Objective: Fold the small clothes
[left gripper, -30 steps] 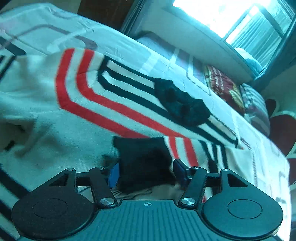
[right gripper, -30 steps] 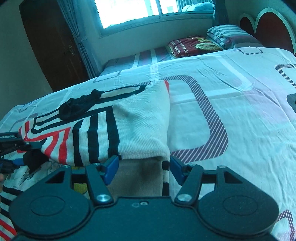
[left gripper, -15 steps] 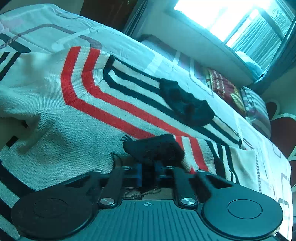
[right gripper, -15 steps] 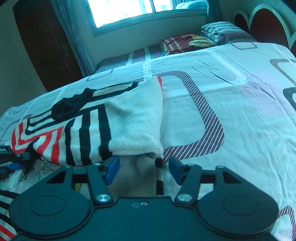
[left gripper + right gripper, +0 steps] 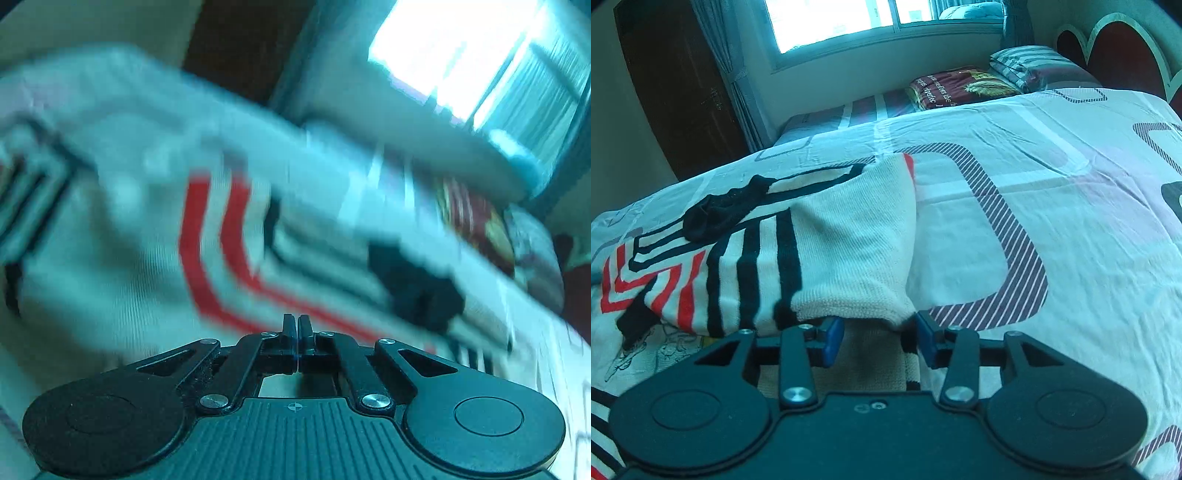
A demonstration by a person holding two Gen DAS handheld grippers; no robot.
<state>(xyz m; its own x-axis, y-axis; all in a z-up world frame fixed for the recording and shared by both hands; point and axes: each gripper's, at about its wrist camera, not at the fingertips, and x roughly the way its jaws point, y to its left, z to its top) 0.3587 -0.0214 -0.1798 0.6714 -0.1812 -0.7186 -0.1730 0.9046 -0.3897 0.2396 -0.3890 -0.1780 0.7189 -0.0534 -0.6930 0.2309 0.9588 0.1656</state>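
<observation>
A cream knit sweater with red and black stripes lies spread on the bed, its right part folded over. A small black garment rests on it; the blurred left wrist view shows this black garment past the red stripes of the sweater. Another black piece lies at the sweater's left. My left gripper is shut above the sweater, and nothing shows between its fingers. My right gripper sits at the folded hem. Its jaws are opening, with beige sweater fabric lying in the gap.
The patterned bedsheet stretches wide to the right of the sweater. Folded bedding and pillows are stacked at the far end under the window. A dark wooden door stands at the back left, and a headboard at the right.
My left gripper closed around the black piece, then ended fully shut and swept across the sweater; the piece no longer shows at its tips. The right jaws narrowed a little over the hem.
</observation>
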